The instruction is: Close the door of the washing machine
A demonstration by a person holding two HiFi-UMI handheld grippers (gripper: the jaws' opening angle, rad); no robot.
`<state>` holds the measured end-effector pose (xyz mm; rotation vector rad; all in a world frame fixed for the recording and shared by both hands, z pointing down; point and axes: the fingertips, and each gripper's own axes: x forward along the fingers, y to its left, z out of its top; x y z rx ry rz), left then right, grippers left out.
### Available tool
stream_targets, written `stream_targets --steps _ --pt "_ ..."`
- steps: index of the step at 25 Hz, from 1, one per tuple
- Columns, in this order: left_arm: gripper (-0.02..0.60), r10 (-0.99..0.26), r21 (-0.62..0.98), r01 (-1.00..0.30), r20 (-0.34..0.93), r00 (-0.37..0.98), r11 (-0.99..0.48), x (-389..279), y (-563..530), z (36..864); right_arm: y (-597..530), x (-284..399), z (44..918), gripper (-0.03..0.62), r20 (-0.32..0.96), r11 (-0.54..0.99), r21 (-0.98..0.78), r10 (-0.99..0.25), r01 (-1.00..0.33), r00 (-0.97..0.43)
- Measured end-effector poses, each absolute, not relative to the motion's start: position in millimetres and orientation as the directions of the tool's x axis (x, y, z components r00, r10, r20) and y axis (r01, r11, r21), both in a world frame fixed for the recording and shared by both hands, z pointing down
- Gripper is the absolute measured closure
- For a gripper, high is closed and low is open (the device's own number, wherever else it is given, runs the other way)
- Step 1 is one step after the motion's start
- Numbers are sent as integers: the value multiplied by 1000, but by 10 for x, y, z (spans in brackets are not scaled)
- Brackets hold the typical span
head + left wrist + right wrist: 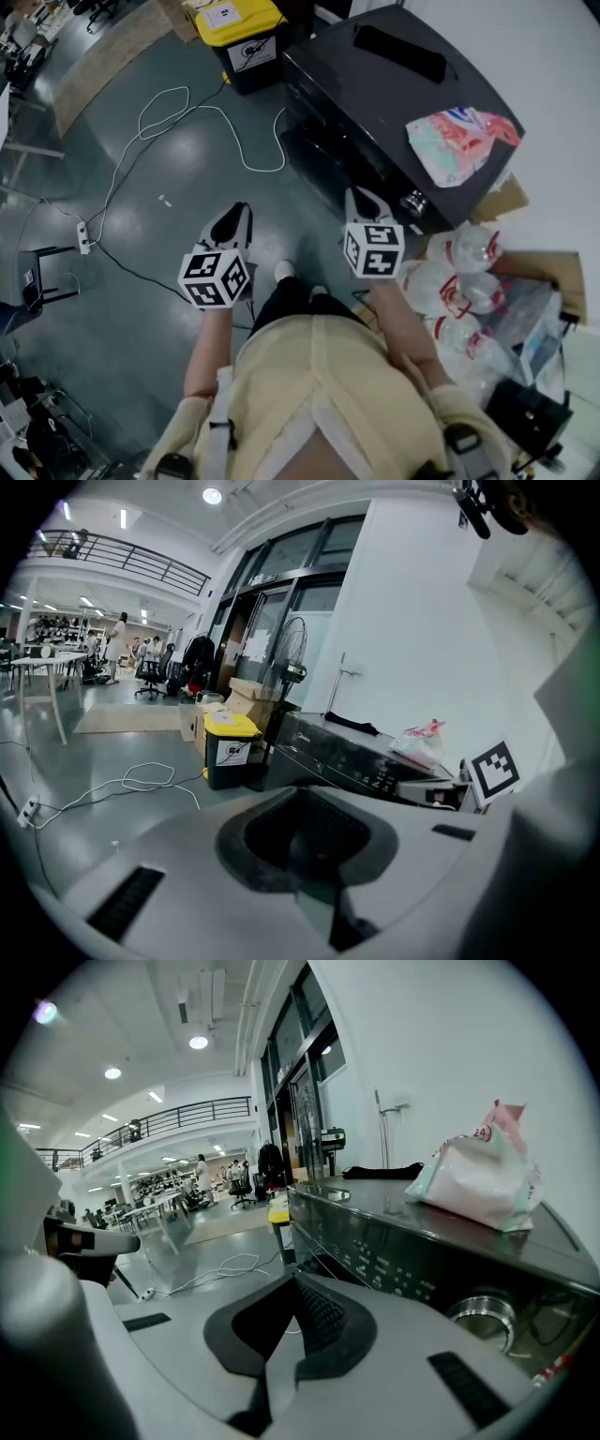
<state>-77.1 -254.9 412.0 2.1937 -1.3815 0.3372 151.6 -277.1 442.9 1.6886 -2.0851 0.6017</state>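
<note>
Lying atop washing machine: filled plastic bag.

washing machine cut off, panel lettering illegible

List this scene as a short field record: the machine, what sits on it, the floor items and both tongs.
washing machine: black, ahead of the person; door state not discernible
on top: pink-and-white bag; flat black item
floor: yellow-lidded bin; white cable; clear plastic bottles beside the machine
left tongs: shut, empty, over open floor
right tongs: shut, empty, near the machine's front
</note>
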Motion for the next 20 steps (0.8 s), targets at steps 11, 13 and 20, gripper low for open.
stream_targets --steps 11,13,20 --pt "541 -758 289 -890 470 452 -352 -778 -2483 4115 -2729 1509 4413 589 543 178 -106 -814 -978 -207" --pt "541 -757 290 -890 470 453 -353 -777 -2469 4114 -2712 1518 4416 589 546 177 -108 -812 -978 -207" --pt "541 -763 287 -893 468 446 -346 -842 -2433 4092 -2682 1513 4397 589 541 165 -110 -817 -980 -199"
